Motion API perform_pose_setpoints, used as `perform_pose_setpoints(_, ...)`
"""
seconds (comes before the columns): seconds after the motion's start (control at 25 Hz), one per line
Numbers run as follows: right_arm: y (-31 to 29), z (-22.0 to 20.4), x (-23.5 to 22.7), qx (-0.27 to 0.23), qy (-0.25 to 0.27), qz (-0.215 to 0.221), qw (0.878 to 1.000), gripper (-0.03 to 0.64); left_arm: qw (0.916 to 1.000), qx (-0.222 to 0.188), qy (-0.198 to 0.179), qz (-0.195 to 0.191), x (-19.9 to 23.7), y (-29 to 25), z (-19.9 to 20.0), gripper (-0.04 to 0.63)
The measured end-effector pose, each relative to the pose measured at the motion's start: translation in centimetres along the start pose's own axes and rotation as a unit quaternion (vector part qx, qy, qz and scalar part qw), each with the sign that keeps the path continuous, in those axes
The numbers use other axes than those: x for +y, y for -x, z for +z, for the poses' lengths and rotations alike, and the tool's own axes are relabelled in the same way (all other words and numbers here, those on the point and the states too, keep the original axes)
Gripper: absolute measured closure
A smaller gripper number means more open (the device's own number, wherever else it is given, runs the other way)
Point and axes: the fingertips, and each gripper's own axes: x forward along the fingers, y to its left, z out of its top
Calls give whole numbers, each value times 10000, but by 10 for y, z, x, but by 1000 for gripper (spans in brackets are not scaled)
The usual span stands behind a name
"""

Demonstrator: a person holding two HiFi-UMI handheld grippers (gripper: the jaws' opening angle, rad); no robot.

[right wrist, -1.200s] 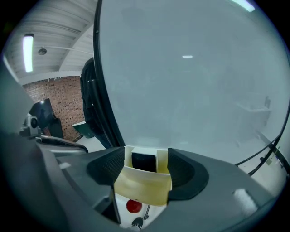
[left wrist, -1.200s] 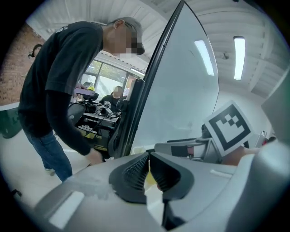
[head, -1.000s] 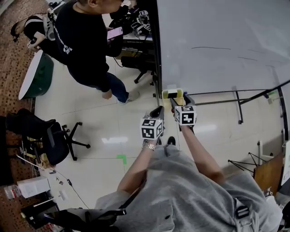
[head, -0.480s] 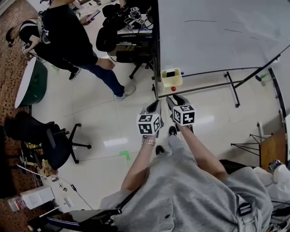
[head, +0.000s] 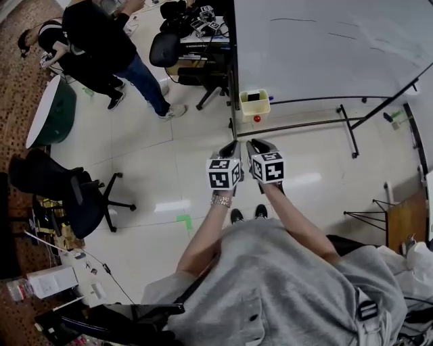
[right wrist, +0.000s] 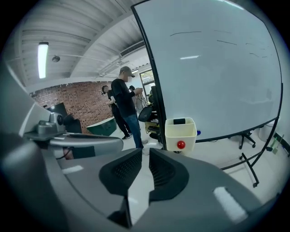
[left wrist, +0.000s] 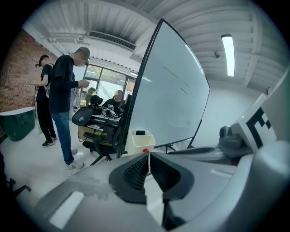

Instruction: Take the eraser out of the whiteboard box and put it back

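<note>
A cream whiteboard box (head: 255,106) with a red knob hangs at the whiteboard's lower left corner. The black eraser (head: 254,96) lies in its top; the box (right wrist: 180,133) and eraser (right wrist: 180,121) also show in the right gripper view, the box (left wrist: 139,140) in the left gripper view. Both grippers are held side by side well short of the box, over the floor. My left gripper (head: 232,149) (left wrist: 148,156) is shut and empty. The jaws of my right gripper (head: 258,146) (right wrist: 145,158) are closing, with a narrow gap and nothing between them.
The whiteboard (head: 325,47) stands on a wheeled frame (head: 352,135). A person in black (head: 101,34) stands at the upper left near a cluttered desk (head: 196,17). Office chairs (head: 74,203) (head: 166,48) and a green tub (head: 51,111) stand on the left.
Both grippers have drawn back from the box, which now sits farther off with the eraser in it. The person in black has walked away toward the upper left.
</note>
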Motion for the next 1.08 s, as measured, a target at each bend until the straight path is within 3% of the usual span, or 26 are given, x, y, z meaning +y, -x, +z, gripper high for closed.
perform_pose_setpoints(0.16,9,-5,-11,69,-61,33,10000,614,9999,45,-115,-4,-19,-9,3,578)
perform_pose_setpoints(0.32,15,-8,-29,110,-218,11,9997,614,9990,192,-368,-175,-43,-18,-3,578)
perform_pose_setpoints(1.08,11,-15,-22,289,-250,195,9991,612,9991,188,-294,-235,-41,-16,-6,578)
